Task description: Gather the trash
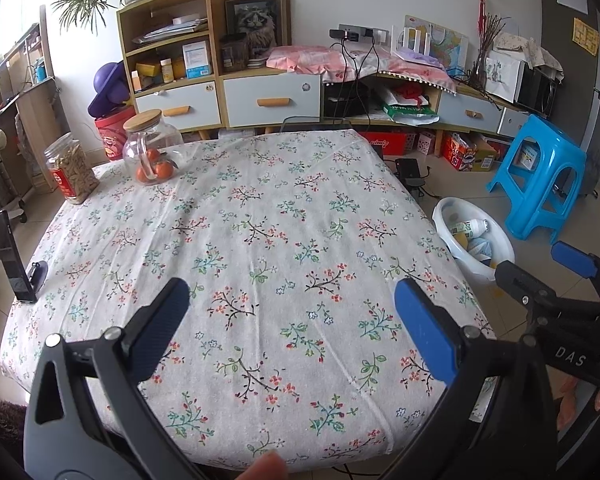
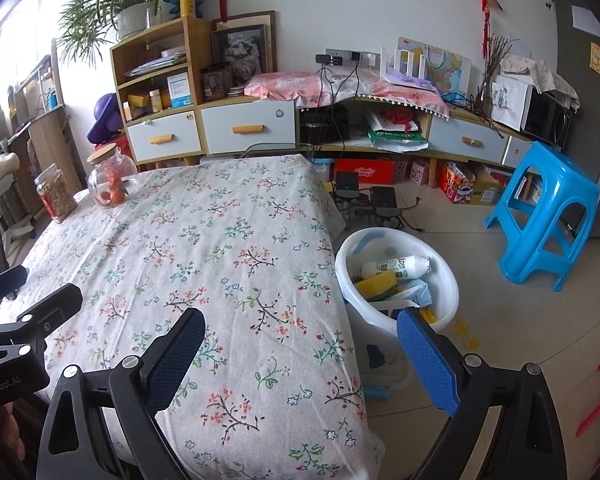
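Note:
A white plastic bin [image 2: 444,270] [image 1: 448,210] stands on the floor right of the table. Inside it lie a white bottle [image 2: 398,266] [image 1: 470,227], a yellow packet [image 2: 376,283] and other wrappers. My left gripper [image 1: 296,316] hovers open above the near part of the floral tablecloth [image 1: 260,220], nothing between its blue pads. Over the table's right edge, my right gripper [image 2: 300,354] is open too and holds nothing; its right pad [image 2: 428,360] overlaps the bin's near rim. In the left wrist view the right gripper [image 1: 556,280] shows at the right edge.
At the table's far left stand a glass jar of oranges [image 1: 152,152] with a wooden lid and a snack jar [image 1: 70,168]. A phone on a stand [image 1: 14,258] sits at the left edge. A blue stool [image 2: 540,208] stands beyond the bin; cabinets line the back wall.

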The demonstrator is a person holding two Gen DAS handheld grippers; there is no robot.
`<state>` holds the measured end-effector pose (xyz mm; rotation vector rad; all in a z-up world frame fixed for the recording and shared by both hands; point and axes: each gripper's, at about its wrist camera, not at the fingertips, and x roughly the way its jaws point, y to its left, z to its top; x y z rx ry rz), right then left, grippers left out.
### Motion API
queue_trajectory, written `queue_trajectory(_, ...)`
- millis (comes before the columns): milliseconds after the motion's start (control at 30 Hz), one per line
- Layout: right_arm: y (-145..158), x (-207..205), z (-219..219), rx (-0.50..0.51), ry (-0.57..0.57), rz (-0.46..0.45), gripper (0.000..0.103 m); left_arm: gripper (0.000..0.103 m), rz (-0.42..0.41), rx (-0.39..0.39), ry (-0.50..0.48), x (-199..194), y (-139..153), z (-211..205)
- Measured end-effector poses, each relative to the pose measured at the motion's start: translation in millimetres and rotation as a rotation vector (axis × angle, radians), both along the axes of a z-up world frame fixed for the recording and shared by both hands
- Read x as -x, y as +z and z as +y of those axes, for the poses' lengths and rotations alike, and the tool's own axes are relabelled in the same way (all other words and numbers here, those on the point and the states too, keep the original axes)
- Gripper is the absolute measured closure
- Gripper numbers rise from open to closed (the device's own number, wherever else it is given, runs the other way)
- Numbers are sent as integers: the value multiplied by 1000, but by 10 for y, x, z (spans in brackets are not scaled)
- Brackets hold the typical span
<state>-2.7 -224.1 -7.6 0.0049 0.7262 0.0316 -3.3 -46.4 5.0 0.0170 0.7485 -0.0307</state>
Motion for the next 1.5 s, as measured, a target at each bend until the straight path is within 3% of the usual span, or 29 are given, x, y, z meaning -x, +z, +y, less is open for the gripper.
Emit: queue_trajectory(1500,29,10,22,-2,-2,-15,5,1,1,-4,-6,-28,7,34)
